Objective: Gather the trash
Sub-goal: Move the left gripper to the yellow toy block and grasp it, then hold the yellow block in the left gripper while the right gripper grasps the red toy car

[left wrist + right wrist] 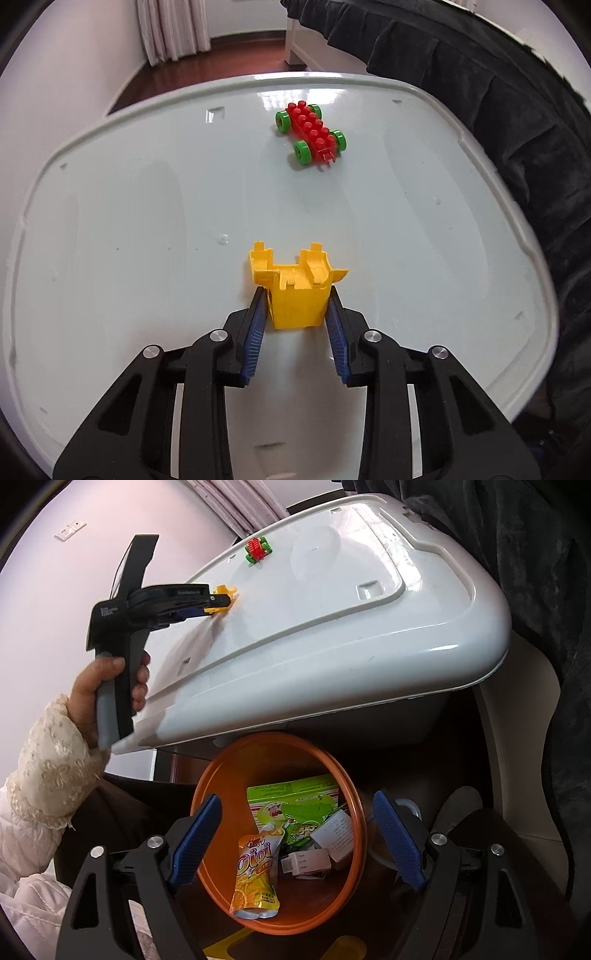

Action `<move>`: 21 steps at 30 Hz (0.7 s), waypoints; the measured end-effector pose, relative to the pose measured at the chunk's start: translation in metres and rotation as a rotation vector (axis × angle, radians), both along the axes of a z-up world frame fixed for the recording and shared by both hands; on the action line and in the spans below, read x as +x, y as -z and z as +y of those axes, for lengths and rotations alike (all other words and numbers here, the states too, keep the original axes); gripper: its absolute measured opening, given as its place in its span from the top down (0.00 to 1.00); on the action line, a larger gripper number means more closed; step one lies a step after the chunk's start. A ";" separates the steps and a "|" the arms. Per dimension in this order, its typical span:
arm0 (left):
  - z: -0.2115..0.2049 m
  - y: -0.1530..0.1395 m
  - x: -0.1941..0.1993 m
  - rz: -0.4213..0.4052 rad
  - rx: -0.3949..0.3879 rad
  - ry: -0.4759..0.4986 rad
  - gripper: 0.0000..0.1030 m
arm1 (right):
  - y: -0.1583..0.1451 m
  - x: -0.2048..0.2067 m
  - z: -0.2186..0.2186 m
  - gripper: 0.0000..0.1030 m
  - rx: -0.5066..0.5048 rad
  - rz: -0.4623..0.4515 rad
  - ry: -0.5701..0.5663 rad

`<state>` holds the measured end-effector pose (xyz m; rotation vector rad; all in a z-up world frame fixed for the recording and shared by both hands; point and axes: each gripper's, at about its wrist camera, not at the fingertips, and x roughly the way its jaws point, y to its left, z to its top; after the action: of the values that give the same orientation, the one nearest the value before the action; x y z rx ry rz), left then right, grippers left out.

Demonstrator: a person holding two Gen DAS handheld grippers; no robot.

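Yellow plastic identifies the item now in the grip: a yellow toy piece (295, 291) sits on the white lid (129, 229) of a large container, which serves here as the working surface. The left tongs (295, 295) are clamped on the yellow toy piece, with both blue ribbed pads (255, 332) pressed against its two side walls. The piece rests on the lid, its open notched end facing away from the tongs.

Farther back on the same lid, well apart from the yellow piece, stands a red toy chassis (311, 133) with four green wheels and rows of studs on top. A dark blanket (498, 110) hangs along the right side of the lid.

In the right wrist view, a hand (110, 690) in a cream lace cuff grasps the handle of the left tool. The right tongs (295, 842) stand wide apart with nothing between the pads. They hang over an orange bin (332, 771) placed below the near edge of the lid. The bin contains:

- an orange drink pouch (256, 878)
- a green box (291, 794)
- a green wrapper (303, 827)
- small white cartons (328, 842)
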<state>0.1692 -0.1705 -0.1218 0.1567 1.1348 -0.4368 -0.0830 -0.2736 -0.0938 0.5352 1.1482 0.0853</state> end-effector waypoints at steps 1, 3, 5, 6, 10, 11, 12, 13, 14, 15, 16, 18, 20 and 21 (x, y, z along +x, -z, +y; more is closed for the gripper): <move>0.001 0.000 0.001 0.003 -0.003 -0.003 0.70 | 0.000 0.000 0.001 0.20 0.000 -0.001 -0.001; -0.001 0.000 -0.002 -0.009 0.013 0.002 0.70 | 0.000 0.000 0.001 0.20 -0.001 -0.001 -0.002; -0.003 0.000 -0.003 -0.014 0.015 -0.005 0.70 | -0.001 0.001 0.002 0.20 -0.002 -0.003 -0.003; -0.004 0.000 -0.003 -0.012 0.011 -0.008 0.70 | -0.002 0.001 0.002 0.20 -0.002 -0.004 -0.004; -0.003 0.001 -0.001 0.006 0.000 -0.022 0.70 | -0.008 0.002 0.004 0.20 -0.005 -0.024 -0.022; -0.001 -0.001 -0.003 0.001 0.002 -0.025 0.70 | -0.010 0.002 0.005 0.20 -0.004 -0.029 -0.027; 0.001 -0.002 -0.005 0.001 -0.003 -0.024 0.70 | -0.012 0.002 0.007 0.20 -0.007 -0.035 -0.033; 0.003 -0.003 -0.008 0.000 0.001 -0.024 0.70 | -0.015 0.001 0.008 0.20 -0.012 -0.044 -0.039; 0.005 -0.004 -0.011 0.000 0.005 -0.024 0.70 | -0.018 0.000 0.009 0.20 -0.018 -0.054 -0.044; 0.010 -0.005 -0.015 0.004 0.004 -0.022 0.70 | -0.023 -0.001 0.010 0.20 -0.027 -0.067 -0.052; 0.015 -0.006 -0.020 0.006 -0.002 -0.025 0.70 | -0.029 -0.002 0.012 0.20 -0.040 -0.084 -0.058; 0.025 -0.010 -0.029 0.003 -0.007 -0.030 0.70 | -0.041 -0.004 0.014 0.20 -0.046 -0.113 -0.068; 0.033 -0.014 -0.039 -0.007 -0.005 -0.026 0.70 | -0.055 -0.004 0.017 0.20 -0.073 -0.144 -0.076; 0.039 -0.017 -0.045 -0.010 -0.005 -0.024 0.70 | -0.061 -0.002 0.018 0.20 -0.081 -0.158 -0.082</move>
<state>0.1238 -0.1311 -0.1049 0.1402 1.1249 -0.4173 -0.0850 -0.2556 -0.0327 0.4026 1.0146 0.1484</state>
